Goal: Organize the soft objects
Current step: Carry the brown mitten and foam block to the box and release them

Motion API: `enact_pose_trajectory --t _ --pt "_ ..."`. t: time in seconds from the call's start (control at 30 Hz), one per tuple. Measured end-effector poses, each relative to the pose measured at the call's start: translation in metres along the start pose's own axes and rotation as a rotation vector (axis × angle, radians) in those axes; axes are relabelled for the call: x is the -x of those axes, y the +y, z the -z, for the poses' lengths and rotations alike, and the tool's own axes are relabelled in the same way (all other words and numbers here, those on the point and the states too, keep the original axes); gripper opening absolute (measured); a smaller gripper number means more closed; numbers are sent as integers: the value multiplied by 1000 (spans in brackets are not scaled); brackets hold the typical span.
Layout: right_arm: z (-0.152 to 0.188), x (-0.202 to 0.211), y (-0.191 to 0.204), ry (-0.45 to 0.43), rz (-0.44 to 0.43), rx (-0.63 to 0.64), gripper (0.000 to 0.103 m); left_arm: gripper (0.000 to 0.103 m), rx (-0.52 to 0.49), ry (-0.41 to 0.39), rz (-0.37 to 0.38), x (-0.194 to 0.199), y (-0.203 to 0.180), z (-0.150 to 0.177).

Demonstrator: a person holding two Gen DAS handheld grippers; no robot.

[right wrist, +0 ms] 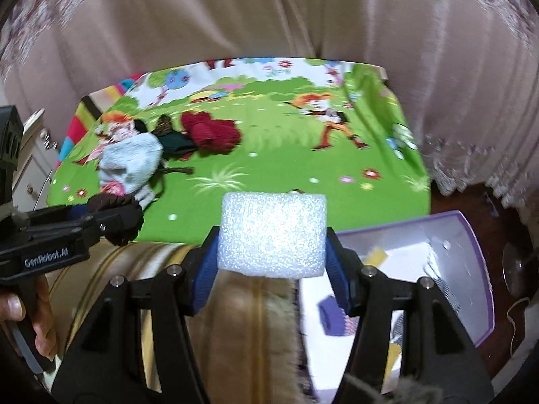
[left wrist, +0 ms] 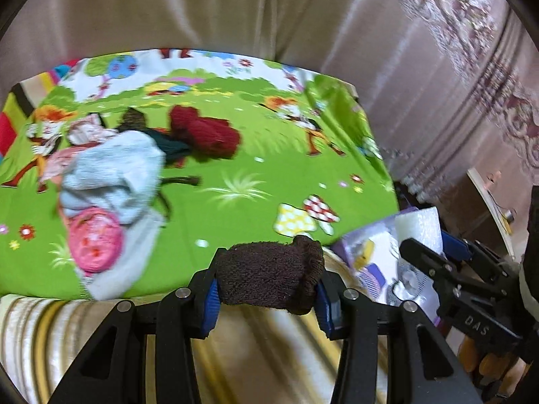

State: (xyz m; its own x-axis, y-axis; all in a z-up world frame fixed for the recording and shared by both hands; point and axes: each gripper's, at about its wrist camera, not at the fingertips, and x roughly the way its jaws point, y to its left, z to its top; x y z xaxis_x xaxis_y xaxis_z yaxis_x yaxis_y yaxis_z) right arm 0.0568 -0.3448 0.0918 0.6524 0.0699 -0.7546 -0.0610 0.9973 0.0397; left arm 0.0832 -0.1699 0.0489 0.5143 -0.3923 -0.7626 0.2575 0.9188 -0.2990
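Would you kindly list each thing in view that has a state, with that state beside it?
left gripper: shut on the brown sock.
right gripper: shut on the white foam block.
purple box: open, papers inside.
dark red sock: lying bunched on the green cartoon cloth.
light blue sock: crumpled in the pile, over a pink item.

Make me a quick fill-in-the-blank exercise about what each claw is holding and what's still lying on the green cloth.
1. The left claw is shut on a ____ sock.
2. The right claw grips a white ____ block.
3. The open box has ____ walls.
4. A rolled ____ sock lies on the cloth.

Missing words: brown; foam; purple; red
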Motion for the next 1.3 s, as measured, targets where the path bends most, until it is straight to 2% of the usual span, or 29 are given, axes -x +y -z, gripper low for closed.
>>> enact_pose_trajectory --t 0.6,0.8,0.83,0.9,0.97,1.07,1.3 --pt "23 23 -120 -19 244 -163 62 47 -155 88 142 -41 -106 10" --pt "30 26 -142 -18 268 -208 63 47 -203 108 197 -54 -137 10" --pt "31 27 -145 -20 267 -215 64 48 -213 113 205 -56 -142 10" --pt "33 29 -149 -24 276 -226 74 53 -235 128 212 -59 -150 10" --pt "33 29 -152 -30 286 -231 85 65 -243 136 214 -62 -155 11" --pt "34 29 -154 -29 281 -234 86 72 -246 128 229 -59 -158 10" --pt "34 30 -151 -34 269 -240 87 72 -222 110 209 -54 -145 5"
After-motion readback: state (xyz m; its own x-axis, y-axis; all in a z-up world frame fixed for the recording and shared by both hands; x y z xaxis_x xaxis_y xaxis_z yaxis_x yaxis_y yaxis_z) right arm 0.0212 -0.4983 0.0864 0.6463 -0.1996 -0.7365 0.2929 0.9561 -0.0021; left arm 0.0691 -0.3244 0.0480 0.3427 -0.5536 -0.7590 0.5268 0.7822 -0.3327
